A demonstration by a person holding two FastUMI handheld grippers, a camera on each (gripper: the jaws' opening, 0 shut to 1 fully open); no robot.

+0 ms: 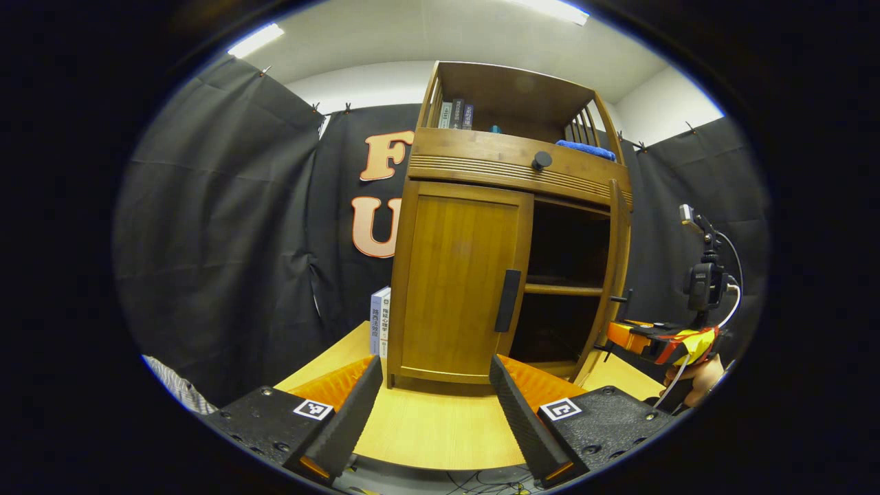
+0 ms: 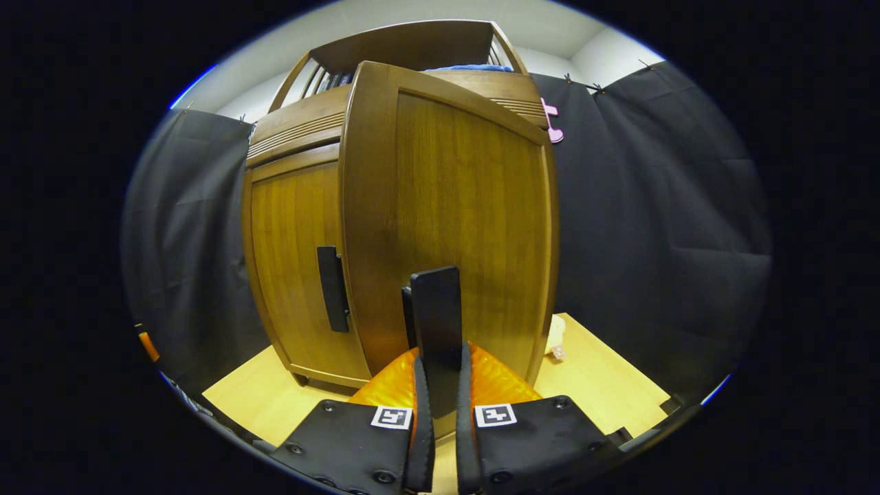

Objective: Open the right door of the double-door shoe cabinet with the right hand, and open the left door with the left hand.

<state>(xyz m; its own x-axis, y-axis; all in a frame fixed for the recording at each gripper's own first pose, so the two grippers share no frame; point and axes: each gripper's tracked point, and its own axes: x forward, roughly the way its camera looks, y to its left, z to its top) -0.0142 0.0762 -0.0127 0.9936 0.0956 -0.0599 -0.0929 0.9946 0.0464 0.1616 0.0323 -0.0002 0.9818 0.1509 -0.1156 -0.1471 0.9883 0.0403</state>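
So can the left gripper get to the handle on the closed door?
Probably yes. The left gripper has its fingers spread, aimed at the left door's handle. Only bare table lies between, and the open right door swings clear.

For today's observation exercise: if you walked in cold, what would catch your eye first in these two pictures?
First, the tall wooden cabinet on the table, its right door swung open to show dark shelves while the left door is shut. Next, the right gripper, closed on the right door's handle. Last, the left gripper, open and short of the left door.
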